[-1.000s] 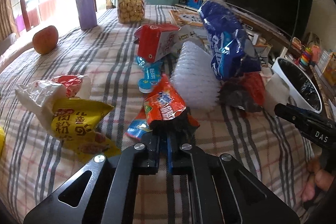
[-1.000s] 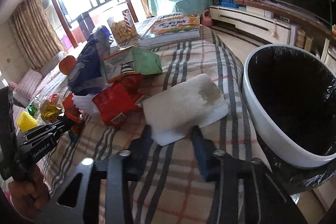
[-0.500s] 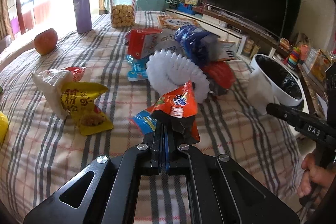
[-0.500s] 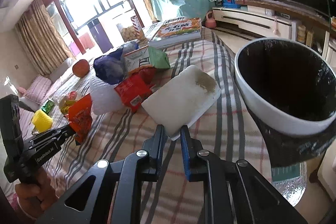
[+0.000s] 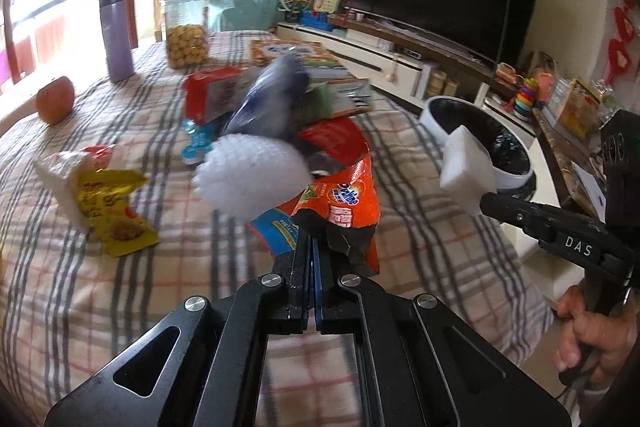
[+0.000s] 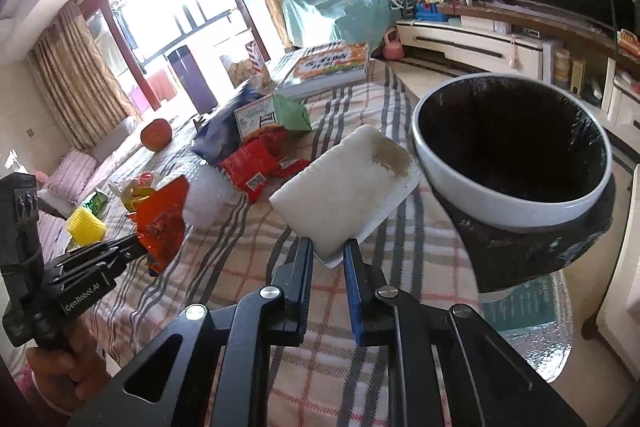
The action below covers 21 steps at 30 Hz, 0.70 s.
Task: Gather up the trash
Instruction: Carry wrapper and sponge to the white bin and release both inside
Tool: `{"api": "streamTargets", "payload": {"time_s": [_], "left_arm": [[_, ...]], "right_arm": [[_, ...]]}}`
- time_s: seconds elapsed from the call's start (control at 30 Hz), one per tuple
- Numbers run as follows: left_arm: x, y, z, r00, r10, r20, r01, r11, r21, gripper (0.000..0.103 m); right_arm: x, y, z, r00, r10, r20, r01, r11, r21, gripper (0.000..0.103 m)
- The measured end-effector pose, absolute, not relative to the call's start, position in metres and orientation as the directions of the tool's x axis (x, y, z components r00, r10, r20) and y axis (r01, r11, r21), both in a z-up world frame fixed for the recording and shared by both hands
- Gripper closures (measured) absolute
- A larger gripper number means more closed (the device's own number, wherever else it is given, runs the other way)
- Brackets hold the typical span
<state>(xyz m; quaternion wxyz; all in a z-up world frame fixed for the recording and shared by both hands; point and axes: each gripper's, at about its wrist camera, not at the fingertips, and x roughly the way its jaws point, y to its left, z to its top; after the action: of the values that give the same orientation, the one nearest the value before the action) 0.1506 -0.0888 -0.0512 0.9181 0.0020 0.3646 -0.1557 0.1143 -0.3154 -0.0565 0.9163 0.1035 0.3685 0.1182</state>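
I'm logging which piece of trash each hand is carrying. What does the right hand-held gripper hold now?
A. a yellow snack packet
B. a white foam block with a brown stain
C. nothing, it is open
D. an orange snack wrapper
B: the right hand-held gripper is clamped on the corner of the white foam block with a brown stain, lifted beside the white bin lined with a black bag; the orange wrapper is in the other hand.
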Motion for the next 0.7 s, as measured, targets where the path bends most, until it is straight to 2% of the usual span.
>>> {"api": "streamTargets", "payload": {"time_s": [0.7], "left_arm": [[0.181, -0.198, -0.029, 0.648, -0.377, -0.662, 0.454, 0.889, -0.061, 0.102]], "right_arm": [[0.105, -0.394, -0.038, 0.754, 0.221, -0.619, -0.038, 0.955, 0.294, 0.087]]}}
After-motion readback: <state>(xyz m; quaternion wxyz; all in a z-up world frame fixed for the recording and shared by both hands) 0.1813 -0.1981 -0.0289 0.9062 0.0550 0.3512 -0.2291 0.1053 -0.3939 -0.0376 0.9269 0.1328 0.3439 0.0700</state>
